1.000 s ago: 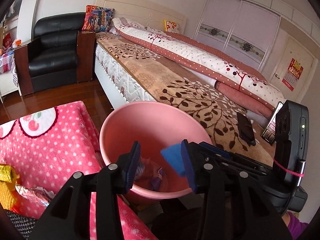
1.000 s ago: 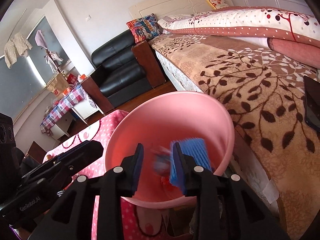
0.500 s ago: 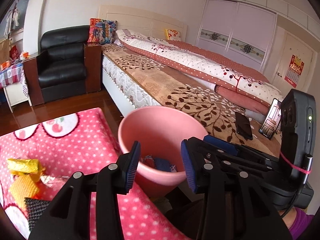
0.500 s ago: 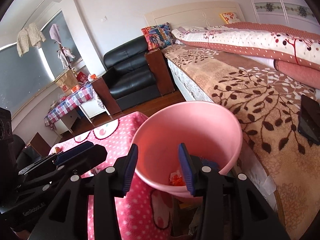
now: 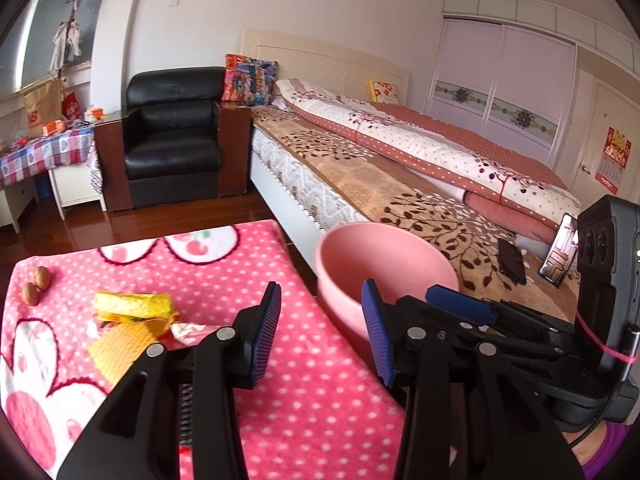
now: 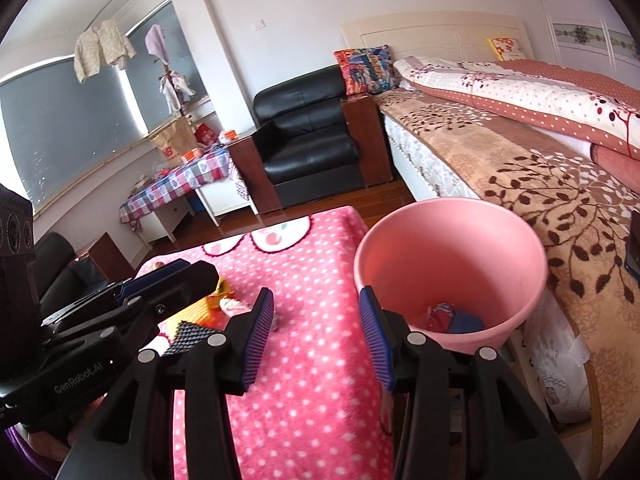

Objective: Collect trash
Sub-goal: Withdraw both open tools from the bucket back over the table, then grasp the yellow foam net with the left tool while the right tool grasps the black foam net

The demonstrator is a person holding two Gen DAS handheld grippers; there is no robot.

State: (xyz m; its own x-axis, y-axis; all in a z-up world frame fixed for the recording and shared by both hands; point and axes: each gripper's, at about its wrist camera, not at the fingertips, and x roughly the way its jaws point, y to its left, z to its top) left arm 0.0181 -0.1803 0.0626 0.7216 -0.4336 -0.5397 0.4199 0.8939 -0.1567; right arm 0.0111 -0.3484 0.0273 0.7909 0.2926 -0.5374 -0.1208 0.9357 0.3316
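A: What lies on the left?

B: A counter (image 5: 320, 412) under a pink dotted cloth. Two walnuts (image 5: 36, 290) sit near its far left corner. Closer in lie a yellow wrapper (image 5: 134, 306), an orange packet (image 5: 120, 346) touching it, and a crumpled scrap (image 5: 188, 330) just beside.

A: And the grippers?

B: The left gripper (image 5: 320, 330) hangs over the cloth, jaws spread, nothing between them. The right gripper (image 6: 316, 336) is spread too and empty; its jaws have just been opening.

A: Where does the trash go?

B: Into a pink bin (image 6: 516, 320) standing just right of the counter, between it and the bed (image 6: 520, 168). Red and blue wrappers (image 6: 452, 318) lie at its bottom.
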